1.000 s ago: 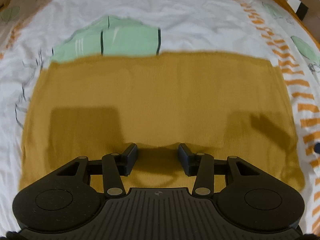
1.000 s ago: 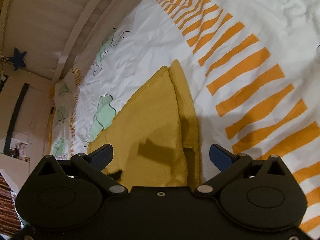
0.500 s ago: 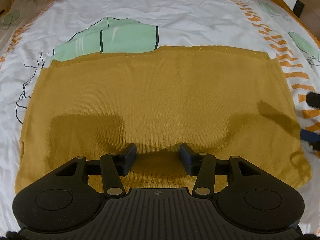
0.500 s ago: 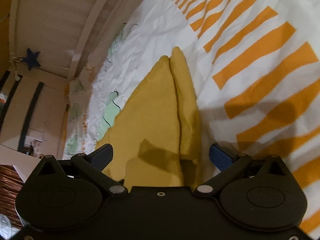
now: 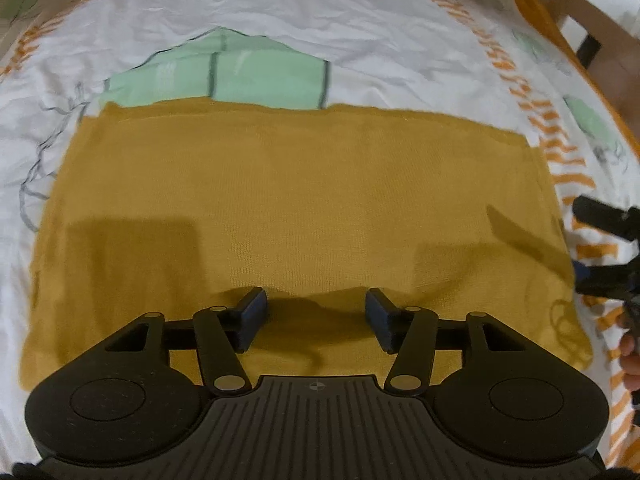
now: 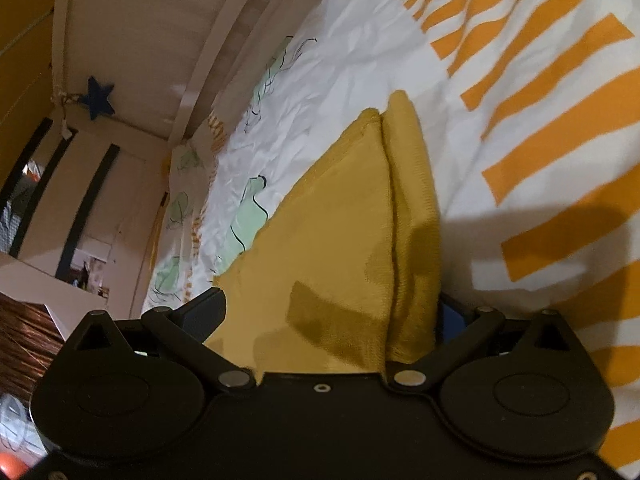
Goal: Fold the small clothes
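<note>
Mustard-yellow knitted garment (image 5: 304, 200), plain. White bedsheet (image 5: 360, 36), orange stripes and mint-green outlined motifs. Black left tongs (image 5: 316, 314), dark blue pads (image 5: 254, 308).

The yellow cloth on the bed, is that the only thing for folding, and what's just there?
For the job:
yellow cloth
left tool, open above it
right tool, open around its edge

Just there:
patterned bedsheet
blue star on the wall
wooden bed frame

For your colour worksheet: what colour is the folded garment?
Mustard yellow garment, plain; clearest in the left wrist view.
</note>
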Demonstrator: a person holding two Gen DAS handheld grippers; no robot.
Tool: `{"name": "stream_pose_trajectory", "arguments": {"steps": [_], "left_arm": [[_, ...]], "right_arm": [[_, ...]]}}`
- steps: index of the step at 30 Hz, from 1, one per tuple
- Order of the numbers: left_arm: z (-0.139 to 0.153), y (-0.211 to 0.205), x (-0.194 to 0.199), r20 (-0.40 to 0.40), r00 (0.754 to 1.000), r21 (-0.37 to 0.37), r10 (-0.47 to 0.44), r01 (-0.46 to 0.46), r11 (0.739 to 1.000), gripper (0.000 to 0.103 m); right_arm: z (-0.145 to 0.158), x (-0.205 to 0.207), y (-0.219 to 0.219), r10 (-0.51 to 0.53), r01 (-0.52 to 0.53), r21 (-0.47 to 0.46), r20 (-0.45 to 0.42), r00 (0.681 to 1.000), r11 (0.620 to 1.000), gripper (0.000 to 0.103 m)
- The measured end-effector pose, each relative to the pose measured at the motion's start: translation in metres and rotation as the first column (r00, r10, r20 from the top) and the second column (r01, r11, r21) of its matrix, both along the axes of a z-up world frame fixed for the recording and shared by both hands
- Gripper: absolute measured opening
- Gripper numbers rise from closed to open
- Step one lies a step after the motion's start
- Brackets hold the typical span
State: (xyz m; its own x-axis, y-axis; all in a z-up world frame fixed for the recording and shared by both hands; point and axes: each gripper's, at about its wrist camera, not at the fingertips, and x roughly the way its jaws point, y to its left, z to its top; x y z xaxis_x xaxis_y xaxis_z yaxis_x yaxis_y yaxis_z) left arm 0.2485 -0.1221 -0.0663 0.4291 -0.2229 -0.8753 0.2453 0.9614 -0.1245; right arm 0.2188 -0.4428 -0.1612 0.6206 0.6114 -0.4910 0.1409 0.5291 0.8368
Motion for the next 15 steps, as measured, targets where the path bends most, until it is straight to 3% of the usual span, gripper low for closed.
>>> {"name": "stream_pose_trajectory", "arguments": {"steps": [12, 15], "left_arm": [[0.018, 0.094, 0.007, 0.051, 0.995, 0.032, 0.090, -0.092, 0.995, 0.053], [0.018, 0.112, 0.017, 0.053, 0.991, 0.033, 0.121, -0.123, 0.992, 0.053]], "right_arm": [[0.005, 0.006, 0.010, 0.017, -0.018, -0.056, -0.026, 1.000, 0.998, 0.102], [0.011, 0.009, 0.021, 0.042, -0.046, -0.134, -0.035, 0.999, 0.990, 0.080]]}}
